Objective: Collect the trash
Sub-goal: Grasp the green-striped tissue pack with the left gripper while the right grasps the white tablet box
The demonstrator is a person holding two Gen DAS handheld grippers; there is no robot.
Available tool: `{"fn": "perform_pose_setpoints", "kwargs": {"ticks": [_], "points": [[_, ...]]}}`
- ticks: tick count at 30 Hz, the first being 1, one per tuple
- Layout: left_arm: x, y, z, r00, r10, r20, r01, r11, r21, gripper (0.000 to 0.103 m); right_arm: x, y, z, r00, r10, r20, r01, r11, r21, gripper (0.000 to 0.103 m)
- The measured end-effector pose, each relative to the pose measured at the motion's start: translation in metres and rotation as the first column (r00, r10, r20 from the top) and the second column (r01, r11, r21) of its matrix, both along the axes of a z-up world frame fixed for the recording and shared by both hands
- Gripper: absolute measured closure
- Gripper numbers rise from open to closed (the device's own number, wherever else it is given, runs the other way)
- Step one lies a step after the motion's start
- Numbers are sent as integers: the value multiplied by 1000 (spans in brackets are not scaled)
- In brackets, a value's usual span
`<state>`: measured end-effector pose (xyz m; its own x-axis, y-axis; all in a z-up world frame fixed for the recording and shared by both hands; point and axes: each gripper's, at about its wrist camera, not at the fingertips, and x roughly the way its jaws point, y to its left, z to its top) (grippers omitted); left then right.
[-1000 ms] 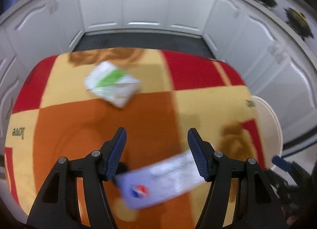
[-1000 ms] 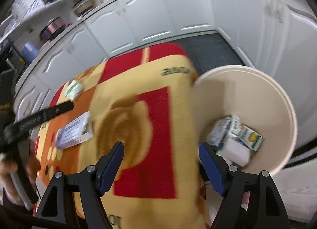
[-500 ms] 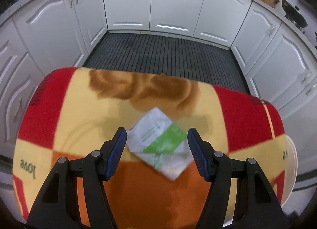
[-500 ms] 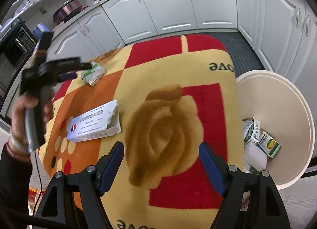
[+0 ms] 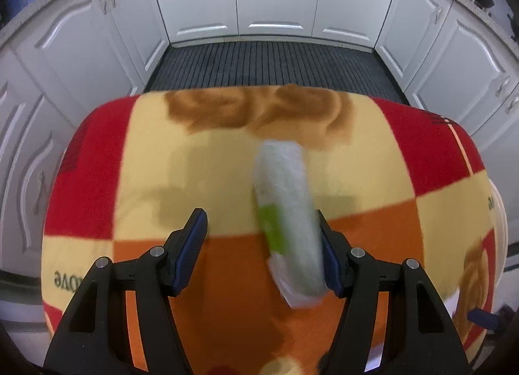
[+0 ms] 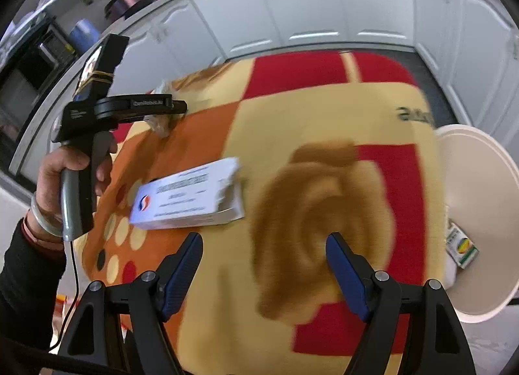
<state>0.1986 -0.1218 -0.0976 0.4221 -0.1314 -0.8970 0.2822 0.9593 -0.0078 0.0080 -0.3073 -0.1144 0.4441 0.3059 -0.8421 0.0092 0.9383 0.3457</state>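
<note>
White bin (image 6: 480, 180) beside the table already holds cartons (image 6: 462, 245). Left gripper (image 5: 262, 239), wide open, straddles the green-white wrapper (image 5: 285, 213); the white box (image 6: 188, 196) waits before the wide, empty right gripper (image 6: 264, 264).

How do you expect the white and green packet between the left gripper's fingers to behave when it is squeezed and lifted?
The white and green packet looks like thin crinkled plastic, so it would probably crumple and weigh little. Its smooth film might slip against the left hand-held gripper, whose wide-open jaws have it off-centre beside the right finger.
</note>
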Motion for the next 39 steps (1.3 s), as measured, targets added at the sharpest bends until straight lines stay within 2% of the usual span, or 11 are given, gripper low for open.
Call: {"fn": "perform_pose_setpoints", "kwargs": {"ticks": [7, 10, 15, 18, 20, 22, 26, 29, 35, 39], "points": [[-13, 30, 20, 1000, -2, -1, 2, 997, -79, 40, 27, 29, -6, 994, 101, -41, -98, 993, 68, 27], [-16, 41, 27, 1000, 12, 11, -11, 996, -94, 40, 51, 33, -8, 995, 85, -54, -80, 993, 85, 27], [-12, 63, 31, 999, 38, 14, -36, 992, -120, 40, 88, 35, -2, 999, 0, -39, 4, 997, 80, 27], [-18, 73, 32, 999, 43, 25, -39, 992, -122, 40, 78, 34, 17, 999, 1, 39, -6, 994, 113, 27], [-18, 77, 29, 999, 44, 17, -41, 991, -125, 40, 75, 40, 19, 999, 32, 26, -33, 998, 49, 27], [-18, 79, 26, 999, 50, 8, -48, 989, -139, 40, 73, 41, 15, 999, 39, 3, -39, 999, 24, 27], [-16, 78, 21, 998, 65, -21, -68, 976, -207, 40, 56, 34, 14, 1000, 25, -13, -24, 998, 64, 27], [-9, 71, 17, 996, 90, -27, -94, 968, -232, 39, 35, 33, 10, 998, 53, -36, -51, 997, 56, 27], [9, 49, -5, 988, 145, -54, -153, 967, -205, 36, -1, 32, -3, 984, 134, -114, -123, 988, 93, 27], [10, 34, -10, 990, 141, -18, -142, 975, -169, 37, -11, 29, 2, 987, 139, -84, -133, 989, 64, 27]]}}
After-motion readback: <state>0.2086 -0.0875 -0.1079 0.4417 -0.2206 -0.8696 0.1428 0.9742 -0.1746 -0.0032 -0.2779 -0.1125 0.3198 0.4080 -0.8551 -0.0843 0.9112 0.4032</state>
